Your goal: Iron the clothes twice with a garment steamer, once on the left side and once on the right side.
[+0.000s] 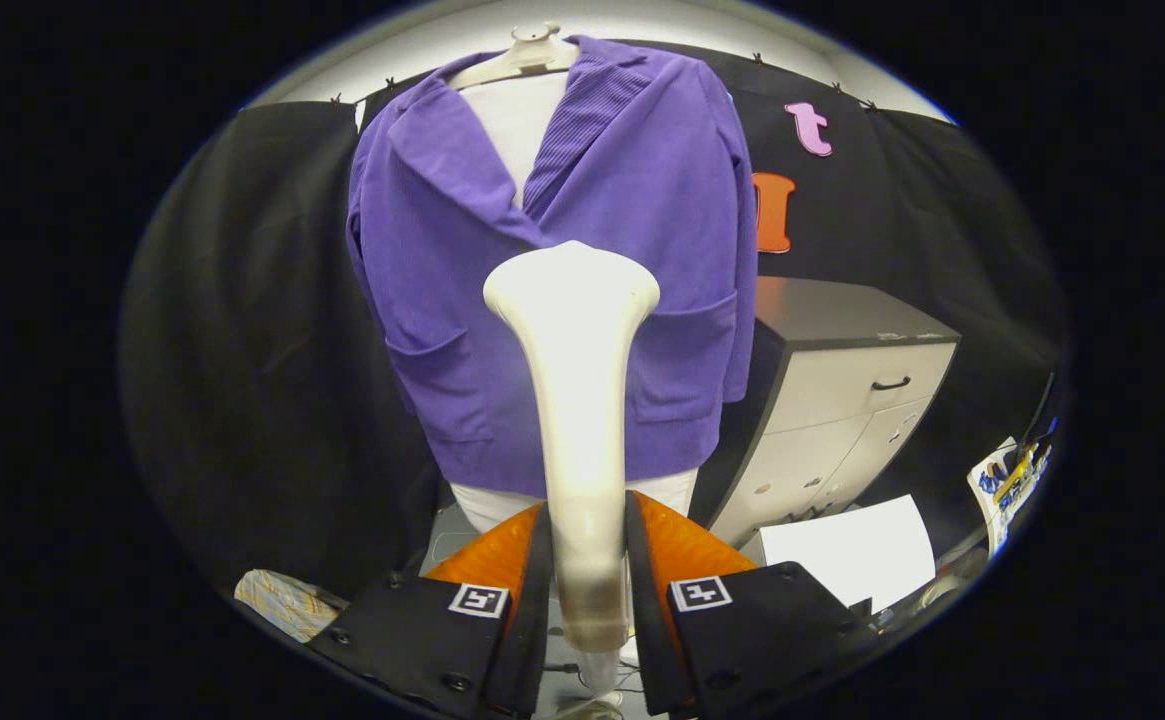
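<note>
A purple jacket (632,190) with two front pockets hangs on a white mannequin torso (512,125) straight ahead. My gripper (587,560) is shut on the handle of a cream garment steamer (577,360), both fingers pressing its sides. The steamer stands upright between the fingers, its wide head level with the jacket's middle, between the two pockets. Whether the head touches the cloth I cannot tell. The steamer hides the jacket's centre seam below the lapels.
A grey cabinet with drawers (842,400) stands right of the mannequin. A white sheet of paper (852,550) lies below it, with a holder of pens (1012,480) further right. A yellowish checked cloth (287,600) lies low on the left.
</note>
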`<action>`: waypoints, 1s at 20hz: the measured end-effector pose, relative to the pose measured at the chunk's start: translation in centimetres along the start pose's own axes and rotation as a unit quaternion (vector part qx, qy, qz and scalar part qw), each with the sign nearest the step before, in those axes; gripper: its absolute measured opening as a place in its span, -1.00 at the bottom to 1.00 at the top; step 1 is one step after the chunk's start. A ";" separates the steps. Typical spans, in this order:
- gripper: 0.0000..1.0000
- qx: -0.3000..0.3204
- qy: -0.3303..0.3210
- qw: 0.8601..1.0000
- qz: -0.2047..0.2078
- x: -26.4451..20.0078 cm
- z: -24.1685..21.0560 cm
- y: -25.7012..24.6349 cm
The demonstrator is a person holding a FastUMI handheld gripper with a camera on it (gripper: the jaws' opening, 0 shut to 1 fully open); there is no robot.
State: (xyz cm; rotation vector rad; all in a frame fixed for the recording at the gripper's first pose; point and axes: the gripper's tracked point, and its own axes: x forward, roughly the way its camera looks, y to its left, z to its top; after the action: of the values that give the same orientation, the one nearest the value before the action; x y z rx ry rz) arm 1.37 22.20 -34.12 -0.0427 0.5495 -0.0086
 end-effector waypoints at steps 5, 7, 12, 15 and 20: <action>-0.09 0.016 -0.055 0.998 -0.009 -2.3 5.7 -6.9; -0.10 0.025 -0.085 0.996 -0.016 -3.8 8.8 -10.1; -0.09 0.024 -0.158 0.986 -0.050 -8.3 15.6 -17.9; -0.10 0.030 -0.190 0.979 -0.069 -10.8 18.8 -21.2; -0.10 0.043 -0.232 0.966 -0.102 -15.2 22.2 -24.3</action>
State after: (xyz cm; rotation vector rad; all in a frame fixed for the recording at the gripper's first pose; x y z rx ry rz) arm 0.09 -0.98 -6.28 -0.0152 0.0739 -0.2186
